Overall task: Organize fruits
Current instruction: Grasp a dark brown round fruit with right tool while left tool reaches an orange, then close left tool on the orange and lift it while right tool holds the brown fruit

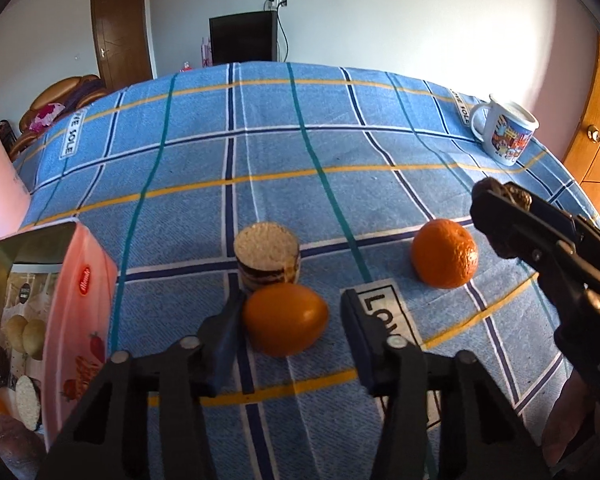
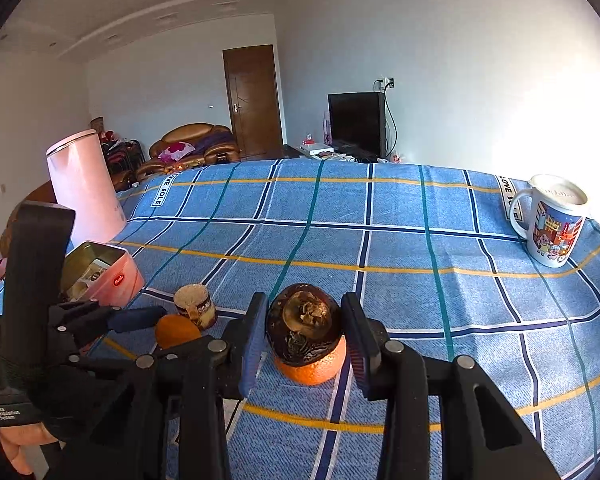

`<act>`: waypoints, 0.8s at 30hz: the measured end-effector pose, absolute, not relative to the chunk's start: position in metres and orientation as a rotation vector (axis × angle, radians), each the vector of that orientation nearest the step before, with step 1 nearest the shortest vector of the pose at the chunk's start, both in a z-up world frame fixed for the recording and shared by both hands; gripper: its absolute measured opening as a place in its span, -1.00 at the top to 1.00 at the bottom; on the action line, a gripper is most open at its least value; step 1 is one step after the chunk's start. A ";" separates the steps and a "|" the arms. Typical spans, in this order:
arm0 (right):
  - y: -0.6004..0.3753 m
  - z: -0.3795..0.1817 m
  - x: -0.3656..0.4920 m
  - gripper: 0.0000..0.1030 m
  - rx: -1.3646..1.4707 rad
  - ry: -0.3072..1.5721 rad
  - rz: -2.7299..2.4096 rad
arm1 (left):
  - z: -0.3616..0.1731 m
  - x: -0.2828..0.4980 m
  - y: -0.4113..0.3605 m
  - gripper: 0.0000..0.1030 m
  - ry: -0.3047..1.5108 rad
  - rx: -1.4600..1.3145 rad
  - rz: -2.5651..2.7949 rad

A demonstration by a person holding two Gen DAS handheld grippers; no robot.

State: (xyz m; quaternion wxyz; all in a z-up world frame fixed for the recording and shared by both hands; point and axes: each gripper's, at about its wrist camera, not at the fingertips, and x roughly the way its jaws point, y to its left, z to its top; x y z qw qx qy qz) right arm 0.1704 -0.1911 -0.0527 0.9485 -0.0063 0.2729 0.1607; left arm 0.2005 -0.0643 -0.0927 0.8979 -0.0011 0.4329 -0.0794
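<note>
Left wrist, my left jaws (image 1: 293, 298): apart around the smooth orange fruit (image 1: 284, 318). The left pad is right at its skin and a gap shows at the right pad, so I have no grip on it.
Left wrist, room: the blue checked cloth on the table (image 1: 260, 152) lies bare up to the far edge. The pink metal tin (image 1: 80, 280) stands open close on the left. A puffed-rice cake with a dark band (image 1: 266, 256) stands just behind the fruit.
Left wrist, right side: a dimpled orange (image 1: 444, 254) sits near my right gripper (image 1: 500, 196), and a white cartoon-printed mug (image 1: 504, 132) stands by the far right edge.
Left wrist, writing: "SOLE" on white cloth labels and "LO" on the label under my jaws. The tin's red oval logo is unreadable.
Left wrist, only here: the tin's inside, holding cakes, brown pieces and something orange.
Right wrist, my right jaws (image 2: 305, 300): clamped on a dark brown round piece with a wrinkled top (image 2: 304, 320), in front of the dimpled orange (image 2: 312, 368).
Right wrist, room: open cloth ahead and to the right, as far as the mug (image 2: 552, 224).
Right wrist, writing: "LOVE SOLE" in full, and "Data Acquisition System" on my left gripper (image 2: 140, 318).
Right wrist, only here: a tall pale pink cylinder (image 2: 84, 188) behind the tin (image 2: 116, 276), at the left edge.
</note>
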 end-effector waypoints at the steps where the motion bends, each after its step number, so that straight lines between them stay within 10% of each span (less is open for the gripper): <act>1: -0.192 -0.053 0.170 0.23 -0.010 0.554 0.329 | -0.092 0.200 -0.062 0.17 0.894 -0.018 -0.166; 24: -0.195 -0.043 0.150 0.23 -0.019 0.430 0.341 | -0.059 0.159 -0.063 0.18 0.631 0.025 -0.107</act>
